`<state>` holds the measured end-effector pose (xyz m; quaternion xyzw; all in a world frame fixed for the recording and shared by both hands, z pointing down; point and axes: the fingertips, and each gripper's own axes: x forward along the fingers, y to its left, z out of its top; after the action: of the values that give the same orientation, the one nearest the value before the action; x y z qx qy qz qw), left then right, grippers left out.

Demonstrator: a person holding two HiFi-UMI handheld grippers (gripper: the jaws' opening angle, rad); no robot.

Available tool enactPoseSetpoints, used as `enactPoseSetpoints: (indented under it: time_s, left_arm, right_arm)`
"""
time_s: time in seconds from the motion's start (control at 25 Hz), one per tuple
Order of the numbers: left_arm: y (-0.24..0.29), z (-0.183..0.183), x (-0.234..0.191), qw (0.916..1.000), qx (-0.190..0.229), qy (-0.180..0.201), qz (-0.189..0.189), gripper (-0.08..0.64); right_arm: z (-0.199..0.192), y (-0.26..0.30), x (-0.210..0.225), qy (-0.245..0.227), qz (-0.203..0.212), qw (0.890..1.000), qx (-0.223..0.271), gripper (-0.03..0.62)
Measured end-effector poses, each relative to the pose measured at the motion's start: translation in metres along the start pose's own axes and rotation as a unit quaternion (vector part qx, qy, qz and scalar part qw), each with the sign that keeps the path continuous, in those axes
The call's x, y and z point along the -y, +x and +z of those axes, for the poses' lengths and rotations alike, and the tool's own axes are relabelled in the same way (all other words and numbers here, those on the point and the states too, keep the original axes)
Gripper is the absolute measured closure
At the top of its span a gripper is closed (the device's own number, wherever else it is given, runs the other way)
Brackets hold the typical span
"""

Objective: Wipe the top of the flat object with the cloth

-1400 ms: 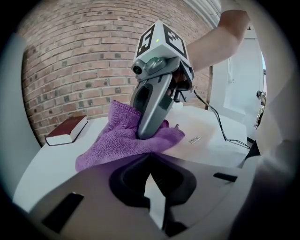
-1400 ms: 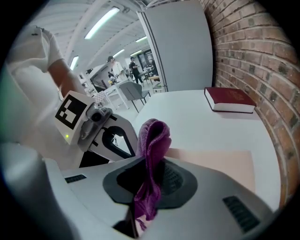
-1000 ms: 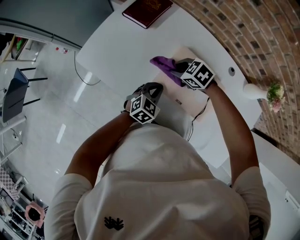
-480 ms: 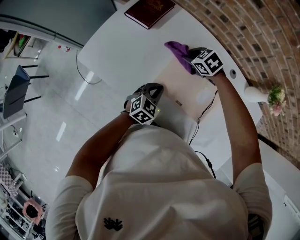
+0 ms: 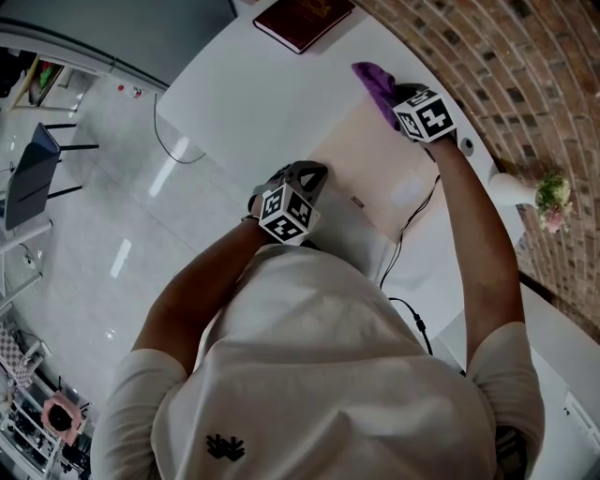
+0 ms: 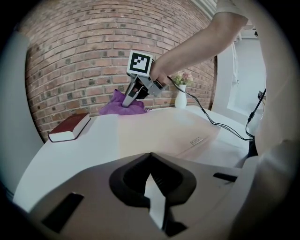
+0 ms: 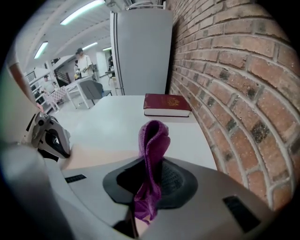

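Observation:
The flat object (image 5: 370,155) is a pale pink slab lying on the white table (image 5: 234,94). My right gripper (image 5: 392,105) is shut on the purple cloth (image 5: 373,80), which sits at the slab's far corner by the brick wall. In the right gripper view the cloth (image 7: 152,140) stands up folded out of the right gripper (image 7: 147,197). My left gripper (image 5: 309,172) rests at the slab's near left edge, jaws closed with nothing in them. From the left gripper view, the right gripper (image 6: 127,101) presses the cloth (image 6: 117,107) down beyond the slab (image 6: 159,133).
A dark red book (image 5: 305,19) lies at the table's far end. A white vase of flowers (image 5: 534,187) stands right of the slab, and a black cable (image 5: 403,234) runs off its right side. The brick wall (image 7: 234,93) runs close along the right.
My right gripper has carried the cloth across the slab from its middle to the far corner by the wall. The left gripper has stayed put.

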<state>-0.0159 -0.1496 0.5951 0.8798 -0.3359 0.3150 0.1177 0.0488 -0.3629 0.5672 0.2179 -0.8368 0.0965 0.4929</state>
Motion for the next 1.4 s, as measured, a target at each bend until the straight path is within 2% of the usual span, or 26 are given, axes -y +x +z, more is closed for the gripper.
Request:
enactPoseSetpoints:
  time_s: [0.16, 0.4, 0.68, 0.92, 1.08, 1.4]
  left_arm:
    - [-0.001, -0.001, 0.001, 1.0000, 0.002, 0.002, 0.000, 0.537]
    - [-0.002, -0.002, 0.002, 1.0000, 0.004, 0.003, 0.000, 0.537]
    - [-0.002, -0.002, 0.006, 1.0000, 0.003, 0.005, 0.002, 0.537]
    - [-0.003, -0.002, 0.008, 0.9999, -0.001, 0.012, -0.002, 0.537]
    - [-0.003, -0.002, 0.009, 0.9999, -0.004, 0.015, -0.002, 0.537]
    - [-0.003, -0.002, 0.010, 0.9998, -0.008, 0.018, -0.002, 0.537]
  right_arm:
    - [0.004, -0.015, -0.017, -0.011, 0.013, 1.000, 0.020, 0.514]
    - [0.004, -0.040, -0.077, -0.032, 0.069, 0.997, 0.034, 0.513]
    - [-0.019, -0.053, -0.163, -0.040, 0.141, 0.989, 0.026, 0.513]
    - [-0.040, -0.051, -0.213, -0.033, 0.172, 0.984, 0.009, 0.513]
    - [-0.048, -0.042, -0.221, -0.032, 0.171, 0.985, 0.003, 0.514]
    - [-0.052, -0.036, -0.197, -0.036, 0.158, 0.987, -0.003, 0.514]
